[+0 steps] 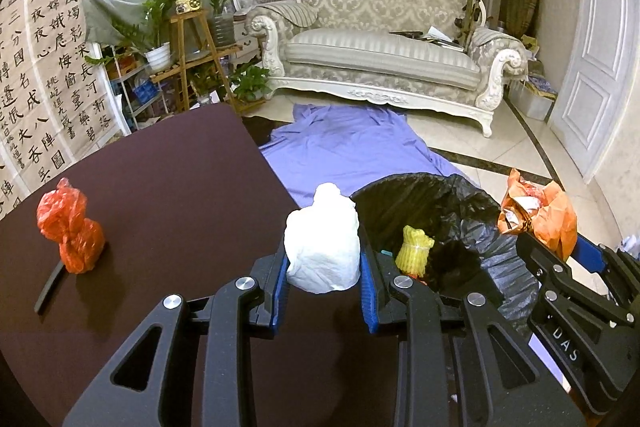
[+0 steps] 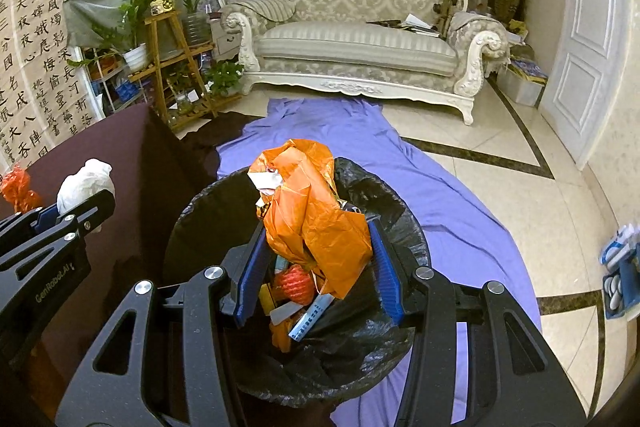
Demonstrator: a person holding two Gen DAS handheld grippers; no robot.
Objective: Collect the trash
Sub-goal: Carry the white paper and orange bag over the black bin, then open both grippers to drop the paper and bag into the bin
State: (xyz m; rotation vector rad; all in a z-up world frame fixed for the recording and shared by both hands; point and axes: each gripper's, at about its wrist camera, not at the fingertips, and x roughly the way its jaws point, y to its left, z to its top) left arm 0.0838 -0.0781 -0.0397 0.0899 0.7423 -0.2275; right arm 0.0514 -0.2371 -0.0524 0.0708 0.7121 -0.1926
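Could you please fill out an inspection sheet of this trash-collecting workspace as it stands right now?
Surface: dark brown table, next to a purple sheet spread on the tiled floor.
Job's things: black-lined trash bin already holding scraps; red plastic bag on the table.
Clutter: thin black strip beside the red bag; blue box on the floor.
Grippers: left gripper shut on white crumpled bag; right gripper shut on orange crumpled bag above the bin.
Cables: nothing seen.
Surroundings: ornate sofa, plant shelf, calligraphy hanging, white door.
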